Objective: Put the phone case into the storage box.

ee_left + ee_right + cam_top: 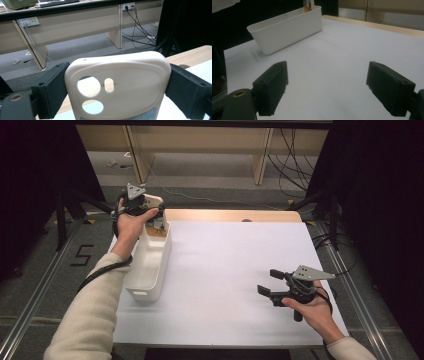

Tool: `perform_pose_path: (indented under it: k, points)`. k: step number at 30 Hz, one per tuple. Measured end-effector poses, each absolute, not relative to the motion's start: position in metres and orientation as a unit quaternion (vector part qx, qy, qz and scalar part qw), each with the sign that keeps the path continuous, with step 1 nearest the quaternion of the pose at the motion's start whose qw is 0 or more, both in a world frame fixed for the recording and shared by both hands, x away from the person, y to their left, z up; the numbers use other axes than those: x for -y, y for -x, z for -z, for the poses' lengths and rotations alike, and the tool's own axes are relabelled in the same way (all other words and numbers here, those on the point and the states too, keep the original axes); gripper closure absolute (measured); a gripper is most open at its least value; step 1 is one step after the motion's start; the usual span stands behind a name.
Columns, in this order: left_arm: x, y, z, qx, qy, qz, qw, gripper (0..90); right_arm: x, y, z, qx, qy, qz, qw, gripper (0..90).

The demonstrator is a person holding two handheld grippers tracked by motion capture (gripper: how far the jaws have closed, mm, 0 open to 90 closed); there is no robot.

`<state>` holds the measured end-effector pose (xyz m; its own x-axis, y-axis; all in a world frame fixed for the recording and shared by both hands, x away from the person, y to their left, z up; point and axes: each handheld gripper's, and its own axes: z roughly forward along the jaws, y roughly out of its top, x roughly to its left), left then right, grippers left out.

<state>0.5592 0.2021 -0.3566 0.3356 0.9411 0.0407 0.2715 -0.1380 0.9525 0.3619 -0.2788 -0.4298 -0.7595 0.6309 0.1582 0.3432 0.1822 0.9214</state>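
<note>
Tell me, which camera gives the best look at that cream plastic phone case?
The left gripper view: the cream plastic phone case sits close up between that gripper's black jaws, camera cut-outs plain. The high view shows it small, held in the left gripper above the white plastic bin. The right gripper view gives no clear sight of it.

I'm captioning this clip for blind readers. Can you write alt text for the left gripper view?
A cream phone case with round camera cut-outs stands upright, clamped between the left gripper's two black jaws. Behind it are a grey floor, pale wooden desk legs and dangling black cables; a wooden table edge shows at right.
</note>
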Motion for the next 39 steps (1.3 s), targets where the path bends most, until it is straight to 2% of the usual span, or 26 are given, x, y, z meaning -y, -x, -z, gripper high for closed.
perform_pose_path:
  k: [39]
  points:
    - [-0.2011, -0.5654, 0.3622, -0.461, -0.668, -0.35, 0.466, 10.4, 0.2788, -0.3621, 0.4292, -0.757, -0.319, -0.555, 0.131, 18.8]
